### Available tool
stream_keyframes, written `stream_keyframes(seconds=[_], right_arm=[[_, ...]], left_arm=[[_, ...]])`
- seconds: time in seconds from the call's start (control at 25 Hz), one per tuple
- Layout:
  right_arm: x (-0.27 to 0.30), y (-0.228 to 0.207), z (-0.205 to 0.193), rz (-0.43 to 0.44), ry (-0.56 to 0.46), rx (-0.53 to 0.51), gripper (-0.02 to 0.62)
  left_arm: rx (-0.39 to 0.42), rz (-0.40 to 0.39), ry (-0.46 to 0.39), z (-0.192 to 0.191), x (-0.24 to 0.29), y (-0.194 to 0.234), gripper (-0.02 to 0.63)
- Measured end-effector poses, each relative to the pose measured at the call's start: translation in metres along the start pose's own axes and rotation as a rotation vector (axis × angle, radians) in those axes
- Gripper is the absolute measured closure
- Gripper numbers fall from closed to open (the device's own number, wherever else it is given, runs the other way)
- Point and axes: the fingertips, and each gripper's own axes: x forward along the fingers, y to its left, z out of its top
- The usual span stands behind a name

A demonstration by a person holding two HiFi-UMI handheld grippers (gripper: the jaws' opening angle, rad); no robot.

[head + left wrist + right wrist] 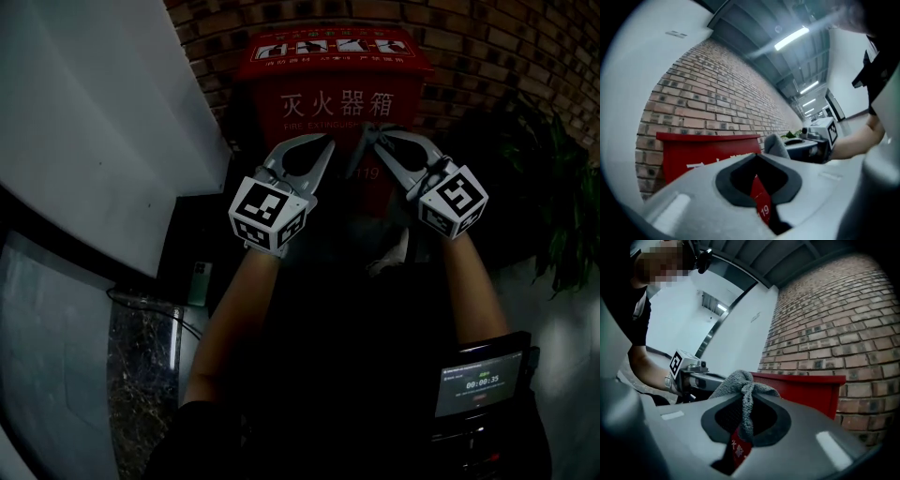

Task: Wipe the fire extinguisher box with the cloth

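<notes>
The red fire extinguisher box (333,94) stands against the brick wall, with white characters on its front. My right gripper (377,132) is shut on a grey cloth (742,391), which bunches above the jaws and hangs between them. In the head view the cloth (360,157) dangles in front of the box face. My left gripper (328,142) is just to its left, jaws closed with nothing between them. In the left gripper view the box (705,152) lies beyond the jaw tips (757,154), and the cloth (776,146) shows to the right.
A white wall panel (94,122) runs along the left. A phone (200,281) and a cable (150,305) lie on a dark ledge below it. A potted plant (553,187) stands to the right. A small screen (480,380) hangs at the person's waist.
</notes>
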Motion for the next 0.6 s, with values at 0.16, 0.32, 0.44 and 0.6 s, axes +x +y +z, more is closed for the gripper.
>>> stream_keyframes(seconds=[0.16,0.32,0.44,0.6], right_arm=[[0.002,0.023,-0.021,0.011,-0.017,0.075,0.566],[-0.001,0.041,-0.043,0.023,0.005,0.045,0.566],[-0.003,0.050,-0.052,0.025,-0.027,0.078,0.566],[-0.005,0.052,-0.074,0.015,-0.032,0.128,0.566]], left_arm=[[-0.023,0.007,0.018,-0.026,-0.012,-0.002,0.603],[-0.034,0.015,0.047,-0.055,-0.022,-0.003,0.603],[-0.038,0.035,0.053,-0.068,-0.027,-0.003,0.603],[-0.056,0.014,0.057,-0.081,-0.026,-0.009,0.603]])
